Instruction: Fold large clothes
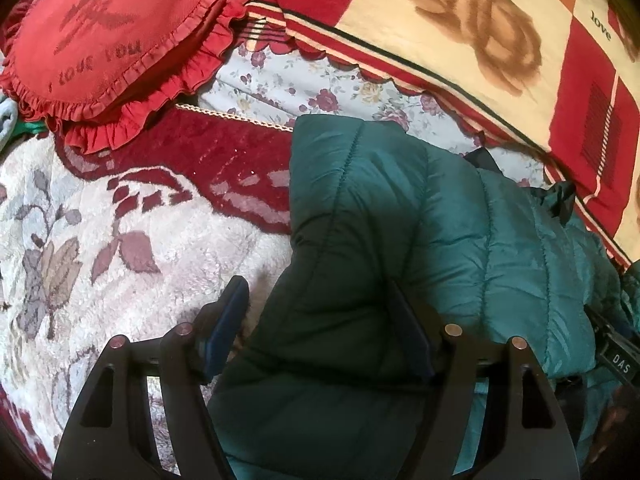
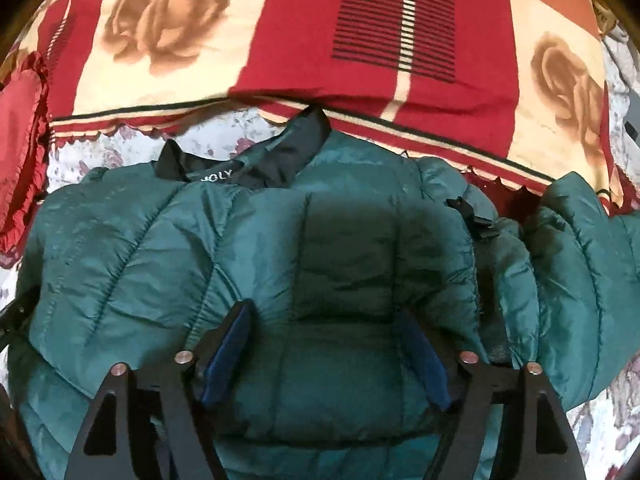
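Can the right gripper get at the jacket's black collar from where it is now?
Probably yes. The right gripper hangs open over the green jacket, and the black collar lies exposed straight ahead at the jacket's far edge. Only flat quilted fabric lies between; the red rose blanket sits behind it, not over it.

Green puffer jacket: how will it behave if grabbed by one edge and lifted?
The green puffer jacket is quilted and puffy, so probably light for its bulk and floppy. Its shiny shell looks slippery. A folded panel may spring back open.
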Demonstrator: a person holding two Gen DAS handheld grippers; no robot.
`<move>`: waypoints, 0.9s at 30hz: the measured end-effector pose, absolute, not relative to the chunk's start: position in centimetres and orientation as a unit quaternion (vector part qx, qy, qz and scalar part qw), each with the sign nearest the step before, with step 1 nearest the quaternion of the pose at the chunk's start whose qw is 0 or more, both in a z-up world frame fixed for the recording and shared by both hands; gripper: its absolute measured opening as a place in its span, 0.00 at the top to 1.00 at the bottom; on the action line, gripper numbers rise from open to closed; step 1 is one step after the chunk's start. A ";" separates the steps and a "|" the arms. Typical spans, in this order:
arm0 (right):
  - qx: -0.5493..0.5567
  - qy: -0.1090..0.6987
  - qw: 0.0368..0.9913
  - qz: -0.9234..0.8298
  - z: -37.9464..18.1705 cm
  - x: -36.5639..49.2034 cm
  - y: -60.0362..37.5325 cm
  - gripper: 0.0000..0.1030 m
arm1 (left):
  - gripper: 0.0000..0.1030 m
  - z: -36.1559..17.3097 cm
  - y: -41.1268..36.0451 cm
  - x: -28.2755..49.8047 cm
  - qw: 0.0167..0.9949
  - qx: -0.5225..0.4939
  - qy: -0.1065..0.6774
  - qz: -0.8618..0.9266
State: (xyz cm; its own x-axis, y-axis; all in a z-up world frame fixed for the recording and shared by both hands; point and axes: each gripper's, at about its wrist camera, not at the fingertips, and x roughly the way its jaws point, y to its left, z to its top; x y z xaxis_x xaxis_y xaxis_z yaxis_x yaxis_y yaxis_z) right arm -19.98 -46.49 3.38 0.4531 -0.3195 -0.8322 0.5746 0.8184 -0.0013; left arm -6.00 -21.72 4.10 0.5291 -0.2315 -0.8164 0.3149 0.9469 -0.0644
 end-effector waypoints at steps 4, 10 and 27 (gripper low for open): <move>0.168 0.431 0.849 -0.254 3.2 -20.8 -47.0 0.19 | 0.21 3.9 -21.7 -6.0 0.875 0.048 0.459 -0.146; 0.172 0.430 0.854 -0.237 3.6 -21.4 -46.2 0.12 | 0.21 5.6 -21.1 -6.4 0.876 0.026 0.451 -0.169; 0.141 0.442 0.839 -0.284 3.0 -21.5 -46.6 0.11 | 0.17 4.6 -25.1 -5.4 0.868 0.074 0.453 -0.189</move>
State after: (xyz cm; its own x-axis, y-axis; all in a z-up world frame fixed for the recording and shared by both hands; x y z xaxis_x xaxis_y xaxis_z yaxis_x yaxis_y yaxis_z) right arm -21.51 -46.58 3.00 0.4489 -0.3522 -0.8213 0.6011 0.7991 -0.0141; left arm -5.37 -25.14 4.60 0.5180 -0.2617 -0.8144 0.3962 0.9172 -0.0427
